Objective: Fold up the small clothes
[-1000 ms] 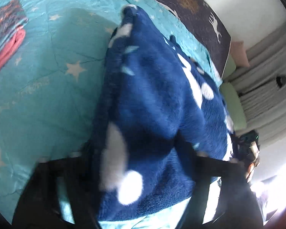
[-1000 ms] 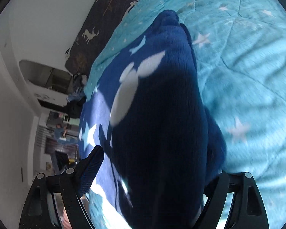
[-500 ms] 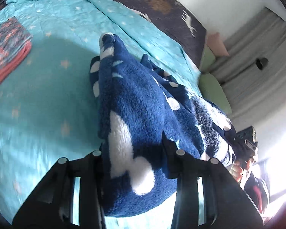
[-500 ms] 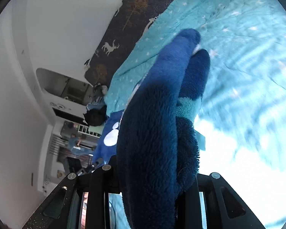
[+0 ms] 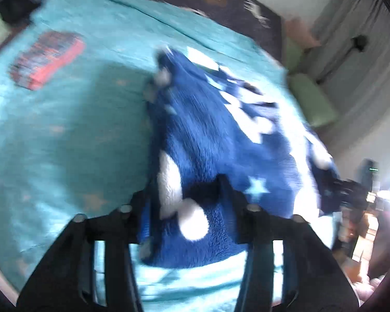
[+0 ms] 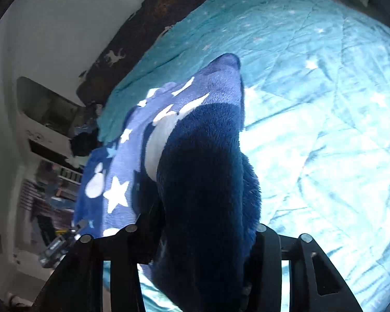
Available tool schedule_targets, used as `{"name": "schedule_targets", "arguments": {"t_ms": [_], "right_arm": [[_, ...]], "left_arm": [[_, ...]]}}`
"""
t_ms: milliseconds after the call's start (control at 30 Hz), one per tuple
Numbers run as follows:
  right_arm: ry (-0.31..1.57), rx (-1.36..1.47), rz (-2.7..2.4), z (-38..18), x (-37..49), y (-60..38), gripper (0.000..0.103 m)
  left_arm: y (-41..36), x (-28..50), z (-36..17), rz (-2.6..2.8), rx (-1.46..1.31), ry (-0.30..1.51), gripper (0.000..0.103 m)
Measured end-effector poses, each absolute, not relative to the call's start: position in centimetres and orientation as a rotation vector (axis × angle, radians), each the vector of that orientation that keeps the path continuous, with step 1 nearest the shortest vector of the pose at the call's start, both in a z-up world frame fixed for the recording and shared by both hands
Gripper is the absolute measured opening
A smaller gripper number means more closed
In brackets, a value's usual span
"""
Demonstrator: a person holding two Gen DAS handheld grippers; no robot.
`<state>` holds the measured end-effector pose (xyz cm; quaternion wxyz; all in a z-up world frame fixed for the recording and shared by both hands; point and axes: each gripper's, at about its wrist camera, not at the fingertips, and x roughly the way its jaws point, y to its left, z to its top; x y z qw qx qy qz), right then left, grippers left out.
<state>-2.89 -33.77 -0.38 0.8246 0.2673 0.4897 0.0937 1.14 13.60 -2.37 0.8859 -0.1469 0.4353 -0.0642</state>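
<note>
A dark blue fleece garment (image 5: 208, 130) with white stars and blobs lies stretched over the turquoise star bedspread (image 5: 65, 130). My left gripper (image 5: 186, 192) has one thick corner of it filling the gap between its fingers. Its jaws are opening, and the fleece still touches both pads. In the right wrist view the same garment (image 6: 202, 156) rises in a bulky fold from my right gripper (image 6: 202, 223). Those jaws are opening too, with fleece packed between them. The left wrist view is blurred by motion.
A folded red and patterned stack (image 5: 46, 59) sits on the bed at the far left. A dark headboard with deer figures (image 6: 114, 57) runs along the bed's far edge. Green pillows (image 5: 312, 101) and grey curtains (image 5: 356, 52) stand at the right.
Both grippers have swept across the bed with the fleece between their jaws. The jaws pinched narrower half a second ago and stand wider now. The garment hangs more spread out between them.
</note>
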Motion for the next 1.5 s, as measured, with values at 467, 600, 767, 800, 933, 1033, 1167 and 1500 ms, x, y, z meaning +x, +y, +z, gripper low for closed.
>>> {"name": "schedule_targets", "arguments": {"t_ms": [467,600,767,800,933,1033,1167,1500], "right_arm": [[0.789,0.258,0.246,7.1,-1.3,-23.1,0.07],[0.79,0.216,0.369,6.9,1.6,-17.2,0.07],[0.87,0.132,0.394,1.8,6.9,-13.7,0.069],[0.937,0.113,0.333,-0.3,8.3,-13.6,0.063],[0.944,0.16,0.359,-3.1,9.2,-14.2,0.063],[0.933,0.151,0.361,-2.3,9.0,-14.0,0.063],[0.84,0.259,0.43,0.4,7.9,-15.6,0.063],[0.931,0.495,0.304,-2.5,13.9,-20.8,0.064]], "left_arm": [[11.4,1.6,2.4,-0.218,-0.256,0.705,0.067],[8.1,5.7,1.4,-0.275,-0.188,0.713,0.067],[11.0,10.8,-5.9,-0.06,-0.195,0.914,0.067],[12.5,11.0,-7.1,-0.104,-0.29,0.918,0.067],[14.9,10.1,-6.2,-0.172,-0.35,0.874,0.06],[14.2,9.5,-5.5,-0.156,-0.335,0.856,0.06],[12.4,7.5,-2.4,-0.23,-0.303,0.758,0.061],[10.3,12.5,-3.9,-0.224,-0.216,0.805,0.071]]}}
